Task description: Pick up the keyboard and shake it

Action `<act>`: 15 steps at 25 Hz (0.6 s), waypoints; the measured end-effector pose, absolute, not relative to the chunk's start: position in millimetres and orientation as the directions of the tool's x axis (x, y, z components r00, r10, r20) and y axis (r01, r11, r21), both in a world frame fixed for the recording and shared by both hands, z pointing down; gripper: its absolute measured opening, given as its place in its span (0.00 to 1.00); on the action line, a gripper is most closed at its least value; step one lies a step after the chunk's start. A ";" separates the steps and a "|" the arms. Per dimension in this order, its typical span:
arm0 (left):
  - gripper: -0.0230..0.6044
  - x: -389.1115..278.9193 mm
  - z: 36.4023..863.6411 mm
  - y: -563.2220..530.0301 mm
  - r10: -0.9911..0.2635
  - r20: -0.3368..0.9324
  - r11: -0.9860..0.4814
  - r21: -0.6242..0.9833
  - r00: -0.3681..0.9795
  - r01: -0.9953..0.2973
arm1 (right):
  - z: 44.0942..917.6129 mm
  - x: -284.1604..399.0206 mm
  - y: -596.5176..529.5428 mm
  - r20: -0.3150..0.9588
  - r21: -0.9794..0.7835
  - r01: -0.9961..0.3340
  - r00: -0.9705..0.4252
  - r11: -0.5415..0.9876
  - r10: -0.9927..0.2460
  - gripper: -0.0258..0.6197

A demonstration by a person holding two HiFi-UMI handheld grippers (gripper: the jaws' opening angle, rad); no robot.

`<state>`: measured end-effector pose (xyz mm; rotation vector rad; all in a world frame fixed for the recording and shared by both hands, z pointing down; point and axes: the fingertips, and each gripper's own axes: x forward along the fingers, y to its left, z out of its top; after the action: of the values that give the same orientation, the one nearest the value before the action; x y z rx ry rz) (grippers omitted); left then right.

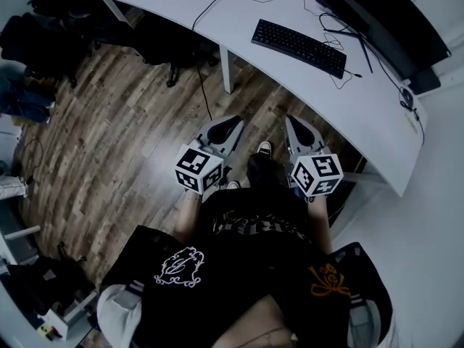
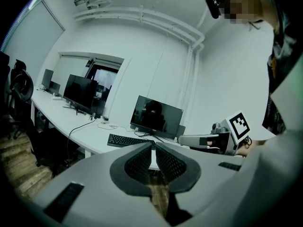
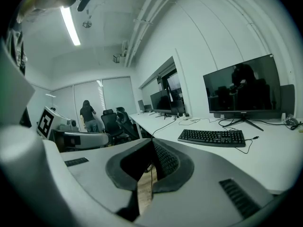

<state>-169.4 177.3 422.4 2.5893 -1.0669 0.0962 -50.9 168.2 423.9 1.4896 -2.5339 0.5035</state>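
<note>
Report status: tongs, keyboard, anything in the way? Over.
Left tongs shut, empty; right tongs same. Keyboard flat on desk, untouched, ahead of both. Nothing seen in the way.

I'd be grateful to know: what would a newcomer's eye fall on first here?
The left gripper and right gripper, each with a black-and-white marker cube, are held side by side over the wooden floor, both shut and empty. Ahead of them the black keyboard lies untouched on the curved white desk, near a dark monitor.
</note>
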 end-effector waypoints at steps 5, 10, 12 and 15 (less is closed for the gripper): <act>0.10 -140.3 418.3 129.1 -0.664 0.214 -0.669 0.260 0.717 -0.697 | 425.3 -19.1 118.3 0.304 -0.199 -0.877 -0.479 0.437 -0.823 0.06; 0.10 -98.1 409.4 69.3 -0.672 0.217 -0.669 0.233 0.708 -0.706 | 418.2 33.9 63.4 0.284 -0.201 -0.885 -0.463 0.420 -0.840 0.06; 0.10 -81.0 409.9 49.0 -0.670 0.226 -0.668 0.232 0.707 -0.707 | 417.2 55.8 43.5 0.278 -0.212 -0.889 -0.452 0.405 -0.848 0.06; 0.10 -59.9 415.3 22.3 -0.672 0.250 -0.657 0.234 0.697 -0.717 | 419.4 82.9 17.0 0.276 -0.226 -0.892 -0.445 0.392 -0.852 0.06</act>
<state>-59.9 22.3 415.3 2.5942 -1.0938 0.2016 82.9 17.0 419.4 1.5872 -2.5233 0.5217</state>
